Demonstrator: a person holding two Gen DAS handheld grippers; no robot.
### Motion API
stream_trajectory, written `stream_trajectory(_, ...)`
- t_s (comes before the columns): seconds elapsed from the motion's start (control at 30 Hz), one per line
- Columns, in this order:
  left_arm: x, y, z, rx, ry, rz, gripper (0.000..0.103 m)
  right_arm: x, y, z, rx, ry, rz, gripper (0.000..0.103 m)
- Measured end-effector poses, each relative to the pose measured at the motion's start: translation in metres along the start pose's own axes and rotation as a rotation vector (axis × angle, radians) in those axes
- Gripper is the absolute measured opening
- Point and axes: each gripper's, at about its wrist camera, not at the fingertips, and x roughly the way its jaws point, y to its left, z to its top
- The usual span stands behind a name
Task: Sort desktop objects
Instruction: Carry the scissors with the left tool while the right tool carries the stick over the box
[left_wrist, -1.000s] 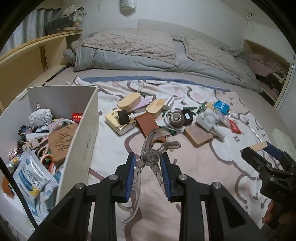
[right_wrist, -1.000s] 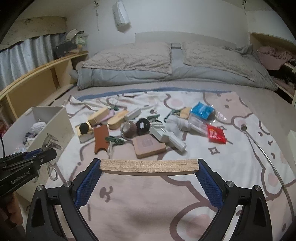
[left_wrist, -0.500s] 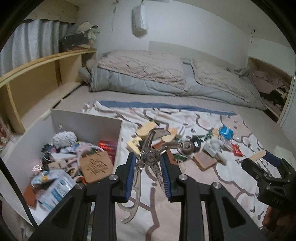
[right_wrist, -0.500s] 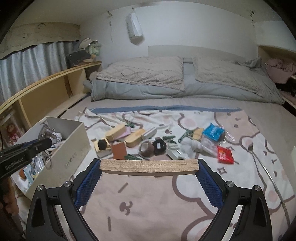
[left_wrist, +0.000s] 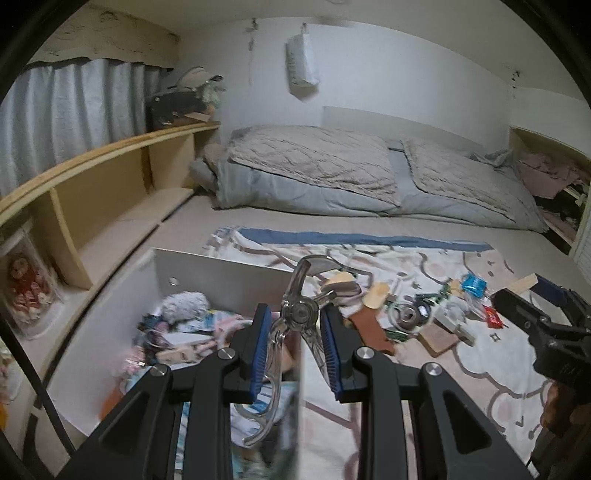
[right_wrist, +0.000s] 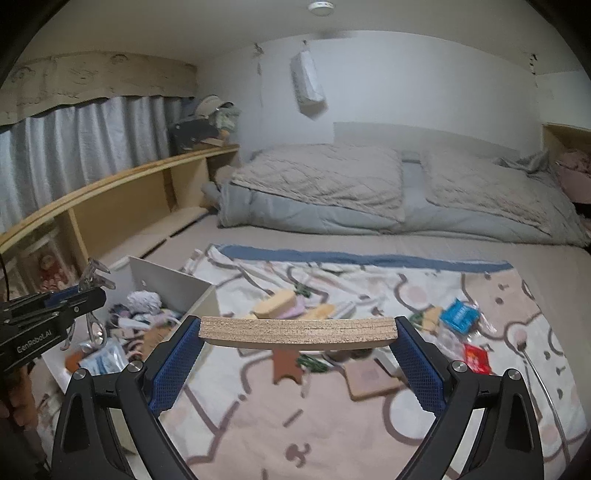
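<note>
Left wrist view shows the left gripper (left_wrist: 295, 343) pinching shiny metal pliers (left_wrist: 295, 314) above the white open box (left_wrist: 221, 269), so release once well inside its walls, while the right gripper (right_wrist: 297, 354) clamps a flat wooden board (right_wrist: 297, 332).

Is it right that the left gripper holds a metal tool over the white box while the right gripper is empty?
Not quite. The right gripper isn't empty: the right wrist view shows a wooden board clamped between its fingers. The left gripper does hold the metal tool over the white box.

Left gripper (left_wrist: 295, 334) and right gripper (right_wrist: 297, 334) both clamped.
</note>
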Motion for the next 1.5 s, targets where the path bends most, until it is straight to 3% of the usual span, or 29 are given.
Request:
stream_trajectory(0.3,-0.014,0.054,0.019,-0.032,-0.004,0.102,0.027,0.012,0.043,0.025,-0.097,-0.022,0.070,0.099)
stream_trajectory(0.6,-0.025,0.096,0.036,-0.090,0.004,0.185,0.027,0.024,0.094,0.057,-0.192,-0.032,0.211,0.099)
stream_trajectory(0.8,-0.023,0.126,0.029,-0.203,0.067,0.256,0.027,0.031,0.127,0.070,-0.254,-0.045,0.296,0.099)
stream_trajectory(1.03,-0.021,0.151,0.007,-0.329,0.148,0.326,0.027,0.046,0.159,0.060,-0.278,-0.017,0.398,0.099)
stream_trajectory(1.33,-0.007,0.169,-0.009,-0.562,0.189,0.317,0.027,0.066,0.178,0.046,-0.263,0.031,0.449,0.099)
stream_trajectory(1.5,0.010,0.169,-0.015,-0.627,0.200,0.350,0.027,0.073,0.173,0.044,-0.252,0.039,0.454,0.099)
